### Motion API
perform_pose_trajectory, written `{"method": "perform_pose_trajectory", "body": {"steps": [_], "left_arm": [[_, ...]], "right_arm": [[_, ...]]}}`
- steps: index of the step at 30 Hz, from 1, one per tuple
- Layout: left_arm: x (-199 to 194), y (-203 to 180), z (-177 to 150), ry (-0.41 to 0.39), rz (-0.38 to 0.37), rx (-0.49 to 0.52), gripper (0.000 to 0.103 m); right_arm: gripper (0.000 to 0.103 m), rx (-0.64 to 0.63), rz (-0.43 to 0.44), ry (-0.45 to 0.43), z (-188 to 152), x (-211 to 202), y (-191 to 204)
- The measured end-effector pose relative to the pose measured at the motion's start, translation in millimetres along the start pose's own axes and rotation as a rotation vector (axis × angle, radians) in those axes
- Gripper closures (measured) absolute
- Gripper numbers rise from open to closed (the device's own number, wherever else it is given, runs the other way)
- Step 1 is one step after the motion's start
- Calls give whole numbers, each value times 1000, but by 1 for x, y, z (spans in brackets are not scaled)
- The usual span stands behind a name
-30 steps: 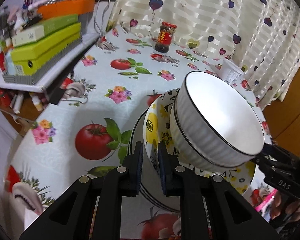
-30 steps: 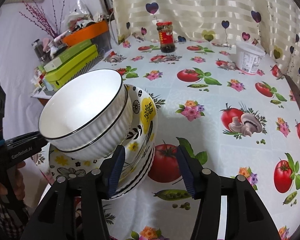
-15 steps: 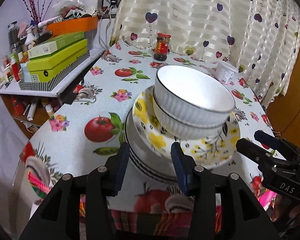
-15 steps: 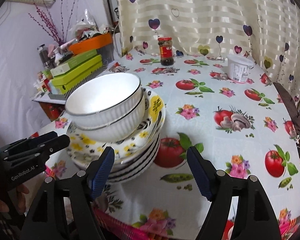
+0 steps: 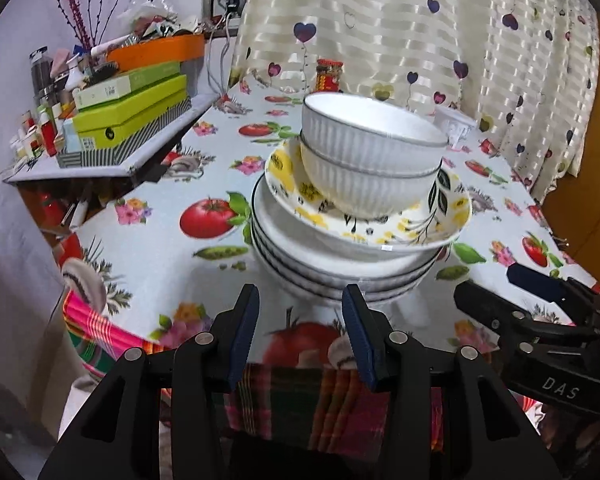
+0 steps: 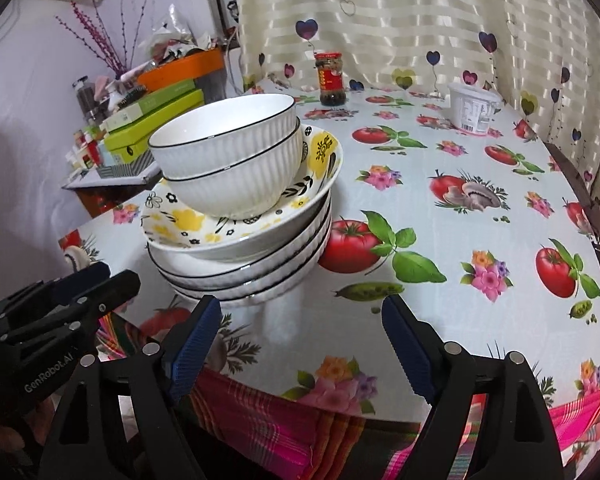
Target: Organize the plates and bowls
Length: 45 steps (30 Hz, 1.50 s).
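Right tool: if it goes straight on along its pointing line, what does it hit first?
Probably the bare tablecloth just right of the stack of plates. The right tool is empty, its jaws opening; its left finger might clip the stack's lowest rim. Depth is unclear.

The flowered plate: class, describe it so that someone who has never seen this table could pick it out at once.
Start at the table with its tomato-print cloth and find the pile of dishes near its front edge. Under the two ribbed white bowls lies the flowered plate. It alone has yellow flowers and black leaves; the plates below it are white with dark rims.
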State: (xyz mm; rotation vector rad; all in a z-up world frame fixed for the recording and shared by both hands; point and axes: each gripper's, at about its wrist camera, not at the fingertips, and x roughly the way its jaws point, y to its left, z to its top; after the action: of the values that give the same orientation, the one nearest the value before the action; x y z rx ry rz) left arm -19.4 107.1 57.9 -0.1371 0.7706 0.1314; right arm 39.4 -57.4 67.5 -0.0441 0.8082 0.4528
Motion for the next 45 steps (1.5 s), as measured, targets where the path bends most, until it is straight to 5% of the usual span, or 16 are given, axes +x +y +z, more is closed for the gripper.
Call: {"method": "perform_pose_trajectory", "body": {"steps": [16,45], "left_arm": [[-2,-21,-24,-7,109,76,59],[0,-23,-30,3,74,65,59]], "right_arm": [[19,-13,-28,-14,-18,-6,5],[19,4,-34,-10,-22,-6,2]]}}
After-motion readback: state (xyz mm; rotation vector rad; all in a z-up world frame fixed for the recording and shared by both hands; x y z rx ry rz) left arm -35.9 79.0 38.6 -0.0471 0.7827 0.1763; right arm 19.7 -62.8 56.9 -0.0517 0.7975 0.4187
